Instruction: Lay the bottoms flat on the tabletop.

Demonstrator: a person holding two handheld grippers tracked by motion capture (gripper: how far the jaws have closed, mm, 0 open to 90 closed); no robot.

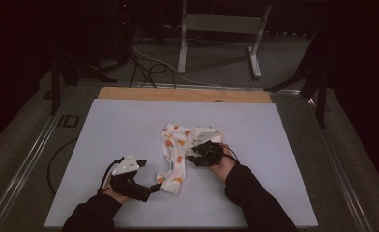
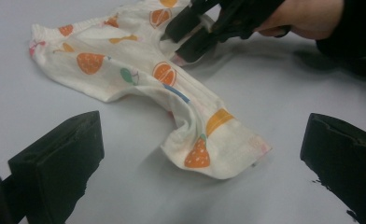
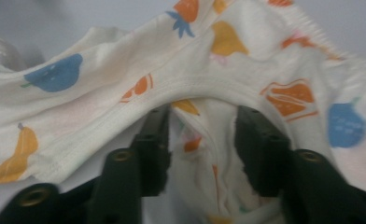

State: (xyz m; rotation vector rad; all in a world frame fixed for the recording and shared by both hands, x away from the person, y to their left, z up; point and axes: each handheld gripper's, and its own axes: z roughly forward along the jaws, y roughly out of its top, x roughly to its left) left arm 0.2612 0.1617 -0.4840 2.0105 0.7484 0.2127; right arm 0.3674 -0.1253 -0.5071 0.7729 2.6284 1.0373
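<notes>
A small pair of cream cotton baby trousers with a print of orange and blue fruits (image 1: 180, 152) lies crumpled near the middle of the pale lilac table mat (image 1: 105, 145), one leg stretching toward the person's side. The cloth looks thin, very soft and light; I judge it has no stiffness at all, so it will hang and fold under its own weight when it is lifted, and it will slide easily over the smooth mat.

The right gripper (image 1: 202, 153) is on the garment at its crotch seam. In the right gripper view a fold of the fabric sits between the two black jaws, which stand narrow around it; the pads (image 3: 155, 140) seem to press on the cloth, so I take it as gripped.

The left gripper (image 1: 151, 187) rests low on the mat just beside the leg cuff (image 2: 228, 154), its jaws wide apart with nothing between them.

A good place for it to take hold is this cuff, where the hem is doubled and thicker, so the cloth will not slip out. A pinch in the middle of the leg would probably only gather loose wrinkles.
</notes>
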